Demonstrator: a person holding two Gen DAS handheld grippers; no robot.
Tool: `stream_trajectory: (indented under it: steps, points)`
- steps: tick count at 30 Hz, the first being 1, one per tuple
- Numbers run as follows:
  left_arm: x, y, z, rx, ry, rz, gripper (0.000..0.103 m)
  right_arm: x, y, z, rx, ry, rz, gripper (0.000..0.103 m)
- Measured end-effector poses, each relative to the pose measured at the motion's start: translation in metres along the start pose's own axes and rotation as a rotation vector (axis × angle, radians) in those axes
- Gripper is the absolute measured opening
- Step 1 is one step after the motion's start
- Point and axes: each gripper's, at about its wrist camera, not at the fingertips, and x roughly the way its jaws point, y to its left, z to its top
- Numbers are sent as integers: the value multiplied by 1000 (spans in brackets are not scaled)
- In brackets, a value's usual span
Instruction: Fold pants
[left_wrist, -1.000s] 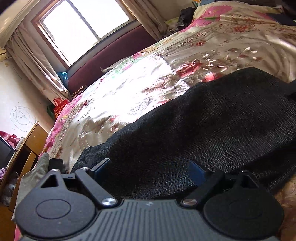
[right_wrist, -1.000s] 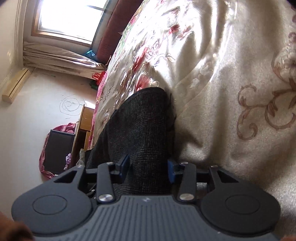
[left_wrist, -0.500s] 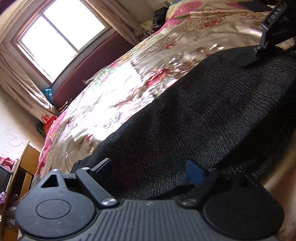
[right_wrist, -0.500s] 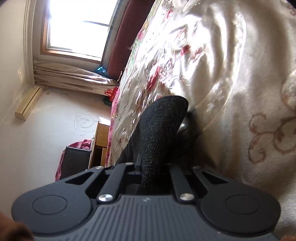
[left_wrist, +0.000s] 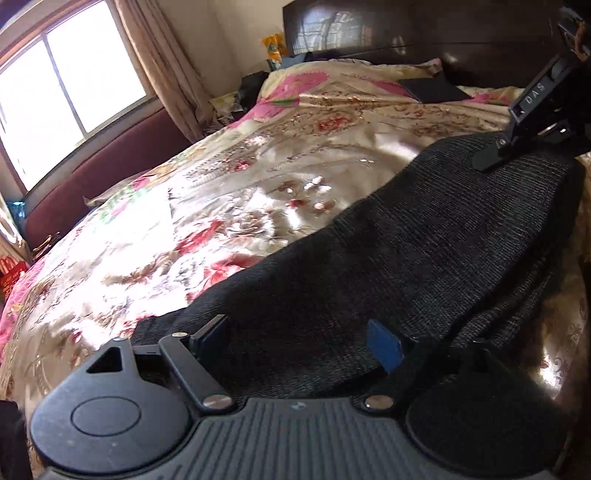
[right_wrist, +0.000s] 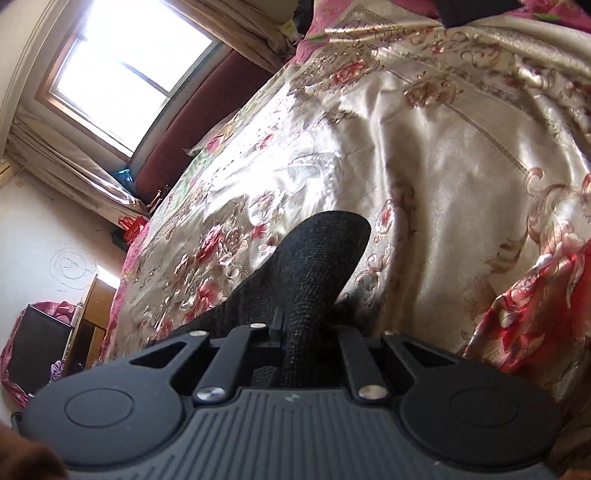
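- Since the earlier left wrist frame, our view has swung from the window toward the dark headboard (left_wrist: 424, 26), and the right claw (left_wrist: 491, 160) now shows at the upper right, pinching the far end of the pants (left_wrist: 406, 251).
- From the left wrist, our left claw (left_wrist: 299, 341) has its fingers wide apart and closing, with the near edge of the dark knit pants lying between them; we cannot see the pads pressing on the cloth.
- On this side the pants run as a long band from the near edge of the bed up to the right claw, with their left edge lying against the floral bedspread (left_wrist: 207, 221).
- Left of the pants, the bedspread is bare and open as far as the maroon side rail (left_wrist: 110, 162) under the window (left_wrist: 70, 96).
- From the right wrist, our right claw (right_wrist: 291, 343) is clamped together on a raised fold of the pants (right_wrist: 317, 266), whose rounded tip stands clear of the bed.
- Ahead and to the right of that fold, the bedspread (right_wrist: 424, 166) lies free; its left edge drops to a wooden cabinet (right_wrist: 92, 314) by the wall.
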Motion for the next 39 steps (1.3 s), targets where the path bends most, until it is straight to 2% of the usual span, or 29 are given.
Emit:
stream_trajectory:
  steps: [5,6,7,8,10,13,15,17,19,22,28,31,34,39]
  points:
    - [5,34,-18,-118,-42,139,95,1,58,1,-164,0,-75,9]
    - [12,38,-21,-136,-6,172,95,2,67,2,-184,-1,-82,10]
    - [22,41,-26,-157,60,174,95,1,76,3,-199,-2,-84,10]
    - [37,45,-36,-179,137,130,96,2,88,4,-219,0,-83,10]
    - [38,53,-55,-267,89,102,97,5,110,4,-265,9,-83,10]
    - [29,57,-52,-268,68,95,96,17,149,-2,-353,40,-75,10]
    - [18,60,-49,-286,-2,101,96,27,173,-11,-411,73,-66,10]
    - [10,67,-49,-296,-39,101,97,41,196,-22,-460,111,-53,10]
    - [11,73,-53,-308,-21,91,97,58,217,-33,-500,148,-48,10]
    - [16,89,-63,-375,56,100,97,86,245,-51,-544,193,-46,10]
    - [-6,119,-85,-513,85,83,97,126,284,-95,-662,248,-65,11]
    - [-10,119,-100,-520,110,73,99,134,298,-110,-711,249,-83,11]
    - [-7,117,-100,-512,117,70,100,143,308,-119,-744,256,-114,11]
    - [-15,105,-98,-409,99,112,99,156,329,-144,-846,269,-149,12]
